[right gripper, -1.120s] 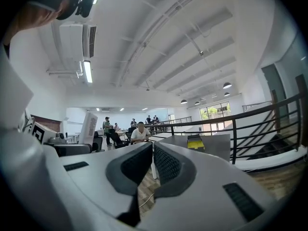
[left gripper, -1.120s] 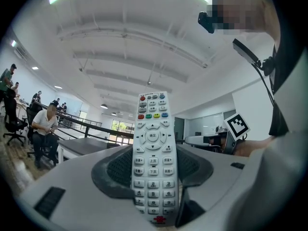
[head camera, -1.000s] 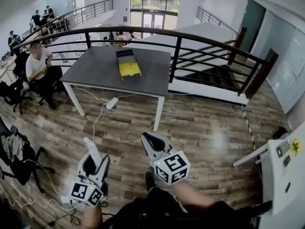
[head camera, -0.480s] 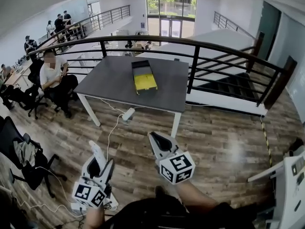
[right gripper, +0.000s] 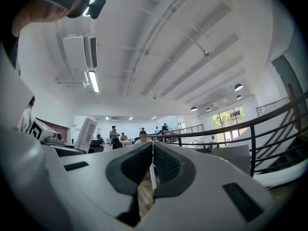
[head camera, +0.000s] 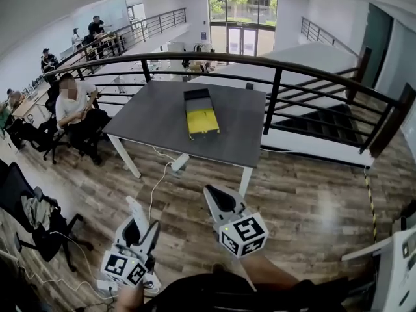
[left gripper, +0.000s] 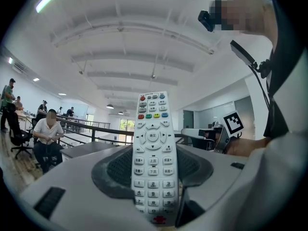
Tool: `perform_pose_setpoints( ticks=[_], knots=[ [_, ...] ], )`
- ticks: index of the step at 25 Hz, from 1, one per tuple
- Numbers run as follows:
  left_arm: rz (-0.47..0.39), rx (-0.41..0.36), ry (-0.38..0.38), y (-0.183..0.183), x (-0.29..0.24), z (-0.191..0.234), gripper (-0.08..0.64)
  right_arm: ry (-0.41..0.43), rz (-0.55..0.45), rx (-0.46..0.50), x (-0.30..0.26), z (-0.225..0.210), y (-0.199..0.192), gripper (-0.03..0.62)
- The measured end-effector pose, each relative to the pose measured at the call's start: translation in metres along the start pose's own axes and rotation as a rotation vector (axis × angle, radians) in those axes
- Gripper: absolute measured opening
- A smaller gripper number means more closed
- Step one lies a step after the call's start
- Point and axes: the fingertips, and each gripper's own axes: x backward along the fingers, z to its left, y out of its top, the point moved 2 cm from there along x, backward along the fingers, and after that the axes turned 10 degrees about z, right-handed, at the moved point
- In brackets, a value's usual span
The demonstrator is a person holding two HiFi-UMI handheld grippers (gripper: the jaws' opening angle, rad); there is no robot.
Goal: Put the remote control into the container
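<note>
White remote control (left gripper: 153, 153), one only, is standing upright between the fingers (left gripper: 115, 170) of the left gripper (head camera: 138, 229). The two dark pads are pressing on its lower half from either side. Its button face is turning toward the camera on that gripper, with the coloured keys near the top end.

Grippers: two, each carrying one cube with square markers. Both are hovering low in the head view, over the wood floor (head camera: 305, 194) and close to the person's body.

Right gripper (head camera: 218, 197): its fingers (right gripper: 132, 170) are sitting nearly closed, leaving only a thin slit. Nothing is lying in that slit; floor boards are showing through it.

Container (head camera: 201, 114): one, a long tray with a yellow part and a dark far end. It is lying flat near the middle of the grey tabletop (head camera: 156, 112), of which I am counting one. The remote control is hanging well apart from the container, on the near side of the tabletop and lower than it.

One black railing (head camera: 273, 77) is curving behind the tabletop. One white power strip (head camera: 179, 163) is lying on the floor under the tabletop's near edge, its cable trailing toward the left gripper. One seated person (head camera: 75, 103) is sitting left of the tabletop, and several more people are standing far off along the railing.
</note>
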Motion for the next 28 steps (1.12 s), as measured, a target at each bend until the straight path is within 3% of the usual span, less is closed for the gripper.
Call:
perform_pose_setpoints(
  ticks=[5,11,18,28],
  knots=[
    [0.011,0.006,-0.002,0.009,-0.037,-0.002,0.244,0.050,0.051,-0.006,-0.013,-0.027,-0.002,0.002],
    [0.019,0.009,-0.010,0.012,-0.070,-0.012,0.244,0.035,0.064,-0.008,-0.011,-0.069,-0.007,0.002],
    [0.040,-0.001,-0.024,0.017,-0.100,-0.012,0.244,0.077,0.067,-0.042,-0.022,-0.077,-0.010,0.002],
    [0.002,0.010,-0.064,0.025,-0.128,0.032,0.244,0.007,0.083,-0.038,-0.062,-0.086,-0.006,0.003]
  ],
)
